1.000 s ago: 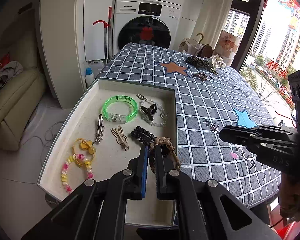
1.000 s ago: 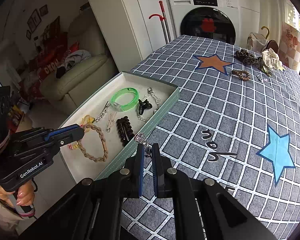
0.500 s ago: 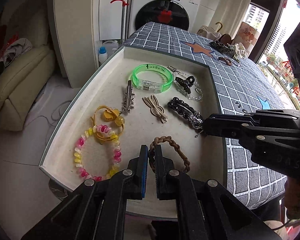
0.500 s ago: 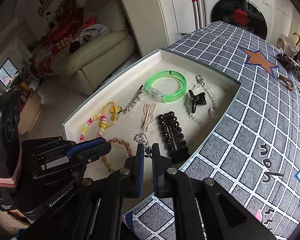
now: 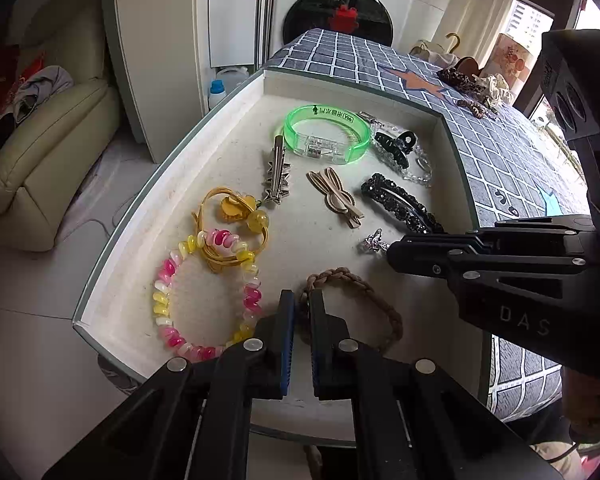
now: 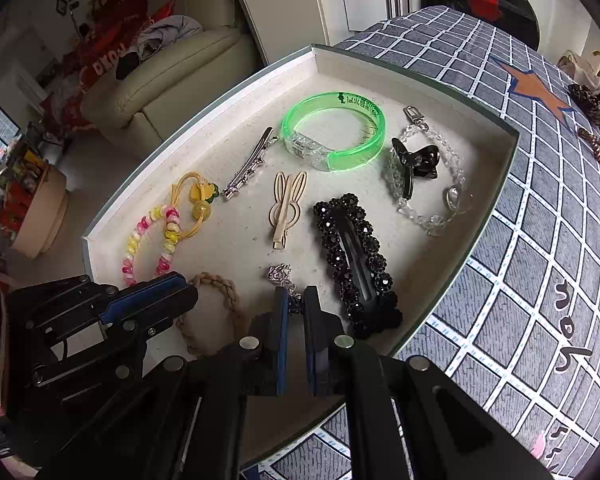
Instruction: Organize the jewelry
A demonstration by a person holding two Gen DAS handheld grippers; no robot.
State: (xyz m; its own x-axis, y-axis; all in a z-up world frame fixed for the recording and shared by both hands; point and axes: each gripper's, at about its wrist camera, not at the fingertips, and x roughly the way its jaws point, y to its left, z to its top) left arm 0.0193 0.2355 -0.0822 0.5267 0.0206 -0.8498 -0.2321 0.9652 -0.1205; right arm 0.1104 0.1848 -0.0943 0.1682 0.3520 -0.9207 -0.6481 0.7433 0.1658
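A white tray (image 5: 236, 108) holds jewelry. My left gripper (image 5: 302, 300) is shut on a brown braided bracelet (image 5: 364, 284), which rests on the tray floor at the near end; the bracelet also shows in the right wrist view (image 6: 224, 288). My right gripper (image 6: 295, 300) is shut on a small silver charm (image 6: 281, 274), low over the tray beside a black beaded hair clip (image 6: 356, 252). The charm (image 5: 374, 242) sticks out of the right gripper's tip (image 5: 394, 248) in the left wrist view.
The tray (image 6: 496, 184) also holds a green bangle (image 6: 332, 136), a pink-yellow bead bracelet (image 5: 204, 296), a yellow hair tie (image 5: 236, 220), a silver clip (image 5: 276, 172), a bunny clip (image 6: 286, 208), a black claw clip (image 6: 414, 166) and a crystal chain (image 6: 440, 216). More jewelry (image 5: 472, 88) lies on the checked tablecloth (image 6: 540, 240).
Both grippers moved over the tray and came lower. The braided bracelet went from hanging to lying on the tray floor. The silver charm moved from the tablecloth edge into the tray.
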